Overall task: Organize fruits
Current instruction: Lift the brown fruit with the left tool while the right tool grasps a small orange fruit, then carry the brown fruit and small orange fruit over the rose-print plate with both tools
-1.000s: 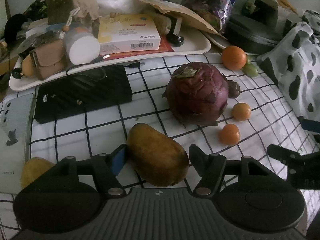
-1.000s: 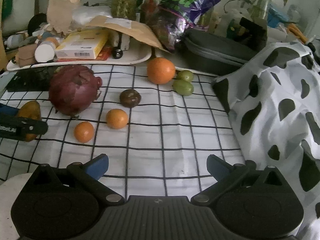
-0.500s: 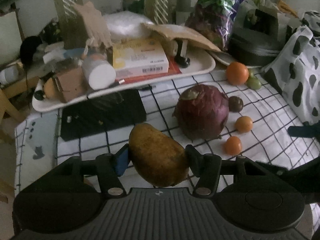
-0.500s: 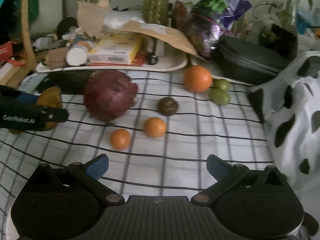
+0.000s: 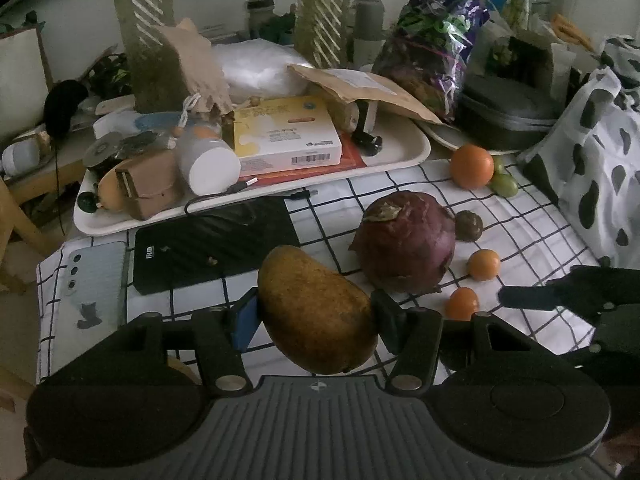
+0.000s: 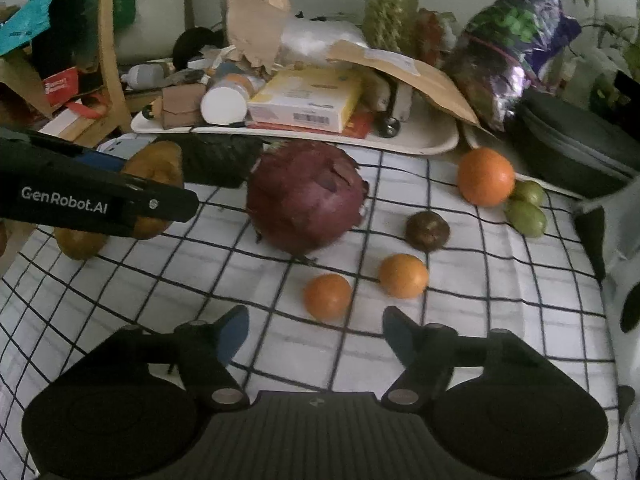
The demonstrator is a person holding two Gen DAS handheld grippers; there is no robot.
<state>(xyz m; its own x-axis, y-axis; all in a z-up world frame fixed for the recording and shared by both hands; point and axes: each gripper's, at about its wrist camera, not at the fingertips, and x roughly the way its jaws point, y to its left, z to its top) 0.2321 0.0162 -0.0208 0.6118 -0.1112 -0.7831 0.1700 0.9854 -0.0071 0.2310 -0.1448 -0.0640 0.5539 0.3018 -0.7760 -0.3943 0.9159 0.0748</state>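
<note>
The left hand-held gripper (image 5: 316, 316) is clamped on a brown-yellow, kidney-shaped mango (image 5: 316, 312), its pads pressing both sides, and the mango looks lifted clear of the white cloth with the black grid (image 6: 460, 336) that covers the desk. The right hand-held gripper (image 6: 316, 326) holds nothing; its jaws have just been closing and stand partly apart, with bare cloth between them and a small orange citrus fruit (image 6: 328, 295) just beyond the tips. Judging by how things lie, the sorting has barely begun: only the mango is in hand, and no bowl or basket for the fruit can be made out. Still loose on the cloth are a large dark-red round fruit with dry scales (image 6: 305, 197) in the middle, a second small orange citrus (image 6: 403, 275) to its right, a small dark brown wrinkled fruit (image 6: 427, 230) farther back, and at the far right a bigger orange (image 6: 485, 176) touching two small green fruits (image 6: 526, 210). Another yellow-brown fruit (image 6: 80, 242) lies at the near left, partly hidden under the left tool. The side of that tool reads "GenRobot.AI" in white letters. On the cluttered white tray (image 5: 400, 151) at the far edge, a yellow-and-white box (image 5: 286, 136) carries a barcode, but its print is too small to read.
</note>
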